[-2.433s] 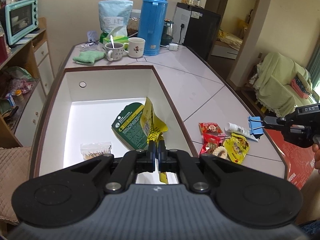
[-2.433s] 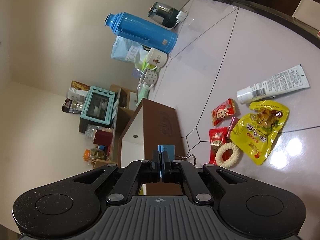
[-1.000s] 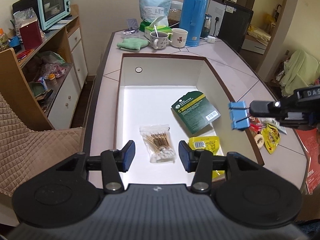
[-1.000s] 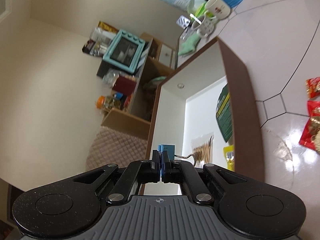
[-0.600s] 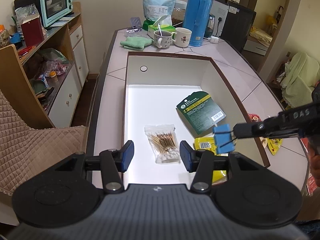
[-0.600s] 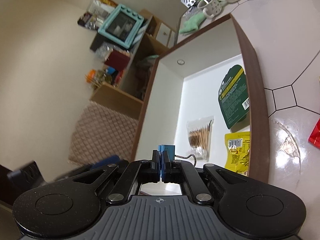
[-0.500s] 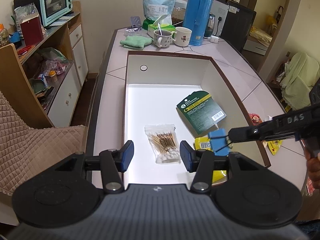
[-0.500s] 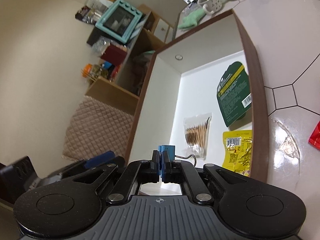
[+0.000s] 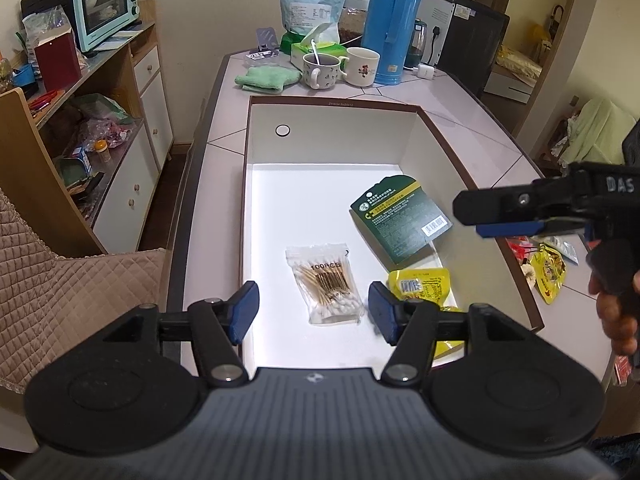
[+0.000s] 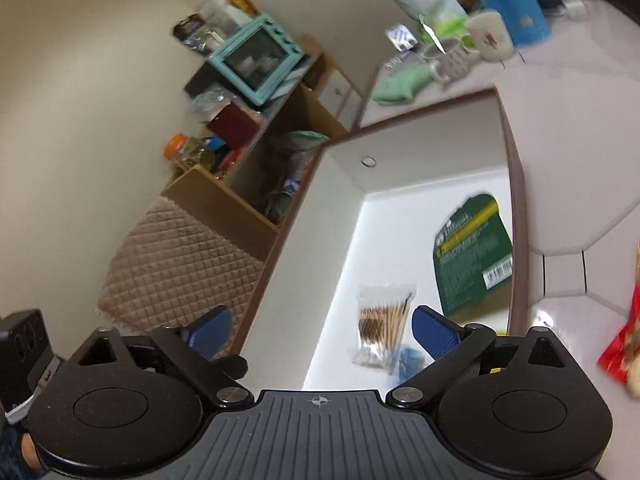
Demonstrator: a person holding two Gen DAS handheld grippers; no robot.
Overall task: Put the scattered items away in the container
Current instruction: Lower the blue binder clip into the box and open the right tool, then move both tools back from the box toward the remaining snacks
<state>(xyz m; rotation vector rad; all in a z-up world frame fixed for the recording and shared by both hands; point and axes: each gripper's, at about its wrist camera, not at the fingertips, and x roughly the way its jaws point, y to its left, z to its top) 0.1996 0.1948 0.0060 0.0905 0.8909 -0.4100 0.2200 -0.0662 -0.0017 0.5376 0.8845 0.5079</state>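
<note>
Two grippers hang over the white container [image 9: 320, 140], both with jaws spread and empty: the left gripper [image 9: 313, 311] near its front, the right gripper [image 10: 322, 330] over its right rim. Inside lie the green card [image 9: 401, 218], cotton swabs [image 9: 325, 283], yellow packet [image 9: 420, 285] and a blurred blue clip [image 10: 408, 358]. The snack packets [image 9: 550, 266] remaining on the counter sit close to its edge, so a careless reach could knock them off.

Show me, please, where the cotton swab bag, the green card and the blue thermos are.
cotton swab bag [image 9: 324, 282], left wrist view, middle of the clear bag.
green card [image 9: 401, 218], left wrist view, centre of its printed face.
blue thermos [image 9: 394, 28], left wrist view, mid-body.
</note>
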